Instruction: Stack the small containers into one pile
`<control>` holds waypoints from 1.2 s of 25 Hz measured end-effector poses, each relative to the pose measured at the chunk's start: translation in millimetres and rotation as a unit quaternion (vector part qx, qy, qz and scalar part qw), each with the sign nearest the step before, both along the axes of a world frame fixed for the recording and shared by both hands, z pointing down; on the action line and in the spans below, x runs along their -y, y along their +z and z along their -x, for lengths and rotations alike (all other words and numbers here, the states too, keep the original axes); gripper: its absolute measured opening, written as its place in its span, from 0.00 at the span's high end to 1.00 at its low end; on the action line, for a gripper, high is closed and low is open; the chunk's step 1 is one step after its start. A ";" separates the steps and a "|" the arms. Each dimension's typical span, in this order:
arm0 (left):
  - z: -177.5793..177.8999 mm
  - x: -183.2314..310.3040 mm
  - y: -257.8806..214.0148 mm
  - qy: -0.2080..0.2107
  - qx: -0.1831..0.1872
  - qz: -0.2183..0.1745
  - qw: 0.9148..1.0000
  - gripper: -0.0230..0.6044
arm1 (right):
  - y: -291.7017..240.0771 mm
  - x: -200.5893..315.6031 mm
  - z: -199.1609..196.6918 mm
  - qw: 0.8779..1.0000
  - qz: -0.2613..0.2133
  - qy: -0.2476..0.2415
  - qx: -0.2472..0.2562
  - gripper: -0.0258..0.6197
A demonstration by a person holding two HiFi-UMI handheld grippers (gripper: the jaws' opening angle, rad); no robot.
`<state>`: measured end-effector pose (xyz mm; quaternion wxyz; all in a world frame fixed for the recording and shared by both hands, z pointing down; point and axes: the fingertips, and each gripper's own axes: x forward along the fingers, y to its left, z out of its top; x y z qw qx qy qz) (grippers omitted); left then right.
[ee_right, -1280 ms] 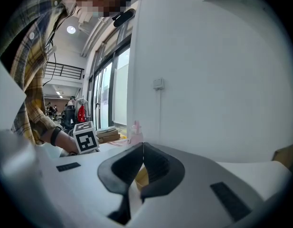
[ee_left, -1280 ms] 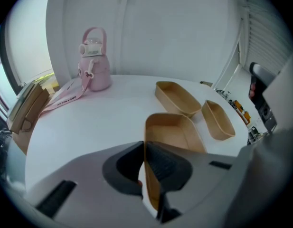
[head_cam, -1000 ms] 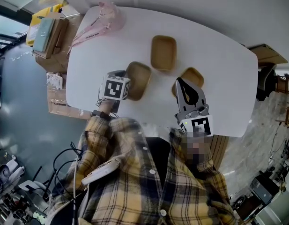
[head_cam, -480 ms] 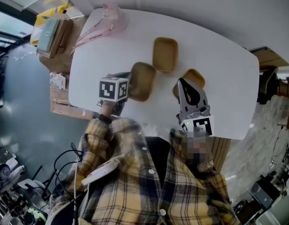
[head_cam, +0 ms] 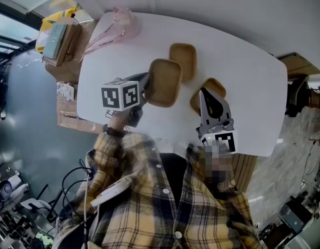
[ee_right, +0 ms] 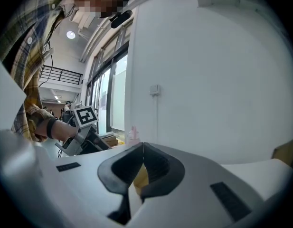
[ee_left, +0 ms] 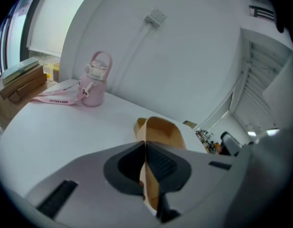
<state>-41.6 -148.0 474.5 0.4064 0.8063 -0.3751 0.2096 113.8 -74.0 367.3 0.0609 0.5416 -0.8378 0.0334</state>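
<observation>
Your head camera looks steeply down from above your chest, far enough back to take in the whole white table (head_cam: 242,61) and your plaid shirt (head_cam: 149,191). The left gripper view sits low, right behind its own jaws, and faces across the tabletop toward the pink bottle (ee_left: 94,80) and the white wall (ee_left: 184,56). The head view shows that same bottle at its top left (head_cam: 121,17). The right gripper view, just as close to its jaws, faces sideways toward the windows (ee_right: 108,94) and catches the left gripper (ee_right: 96,144), also seen from overhead (head_cam: 148,82).
</observation>
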 end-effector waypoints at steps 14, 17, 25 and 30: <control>-72.7 69.4 2.4 -0.071 -0.074 0.033 0.994 0.93 | 23.0 2.8 -27.1 0.999 0.034 0.024 0.012 0.94; -77.8 81.0 13.4 -0.085 -0.070 0.040 0.993 0.93 | 29.7 6.8 -30.9 0.999 0.045 0.024 0.013 0.94; -80.8 88.4 38.5 -0.082 -0.029 0.053 0.995 0.92 | 41.3 20.6 -38.1 0.998 0.063 0.018 0.016 0.94; -81.6 86.5 50.6 -0.080 -0.016 0.062 0.995 0.92 | 46.5 31.9 -39.6 0.997 0.067 0.018 0.020 0.94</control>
